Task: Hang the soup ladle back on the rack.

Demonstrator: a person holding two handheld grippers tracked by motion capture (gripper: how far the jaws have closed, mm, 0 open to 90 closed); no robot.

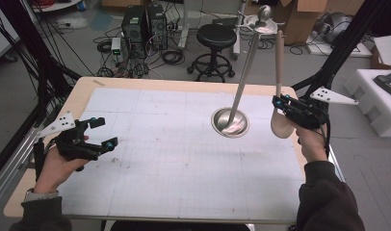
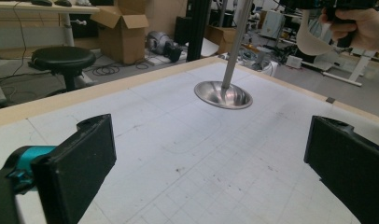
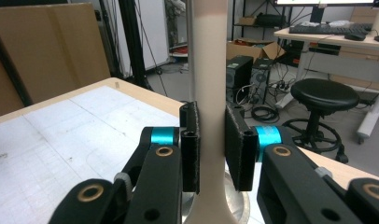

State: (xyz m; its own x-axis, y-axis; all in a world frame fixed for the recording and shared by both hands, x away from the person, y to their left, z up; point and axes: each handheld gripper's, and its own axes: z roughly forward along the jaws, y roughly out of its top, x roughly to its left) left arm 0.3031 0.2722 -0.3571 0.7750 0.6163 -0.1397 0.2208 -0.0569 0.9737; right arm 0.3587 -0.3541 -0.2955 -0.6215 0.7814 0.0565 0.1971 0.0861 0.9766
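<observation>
A metal stand with a round dish base (image 1: 230, 122) and a tall thin pole stands on the white grid mat (image 1: 184, 159), right of centre. Its base shows too in the left gripper view (image 2: 223, 94). My right gripper (image 1: 283, 107) is shut on the handle of a beige ladle (image 1: 279, 53), held upright with its bowl (image 1: 281, 124) hanging low beside the stand. In the right gripper view the handle (image 3: 208, 56) is pinched between the pads of that gripper (image 3: 211, 135). My left gripper (image 1: 103, 132) hovers at the mat's left edge, open and empty (image 2: 211, 154).
Beyond the table's far edge stand a black stool (image 1: 215, 38) and computer towers (image 1: 144, 24) among cables. White foam blocks (image 1: 376, 101) lie off the right side. A cardboard box (image 2: 124, 32) sits on the floor.
</observation>
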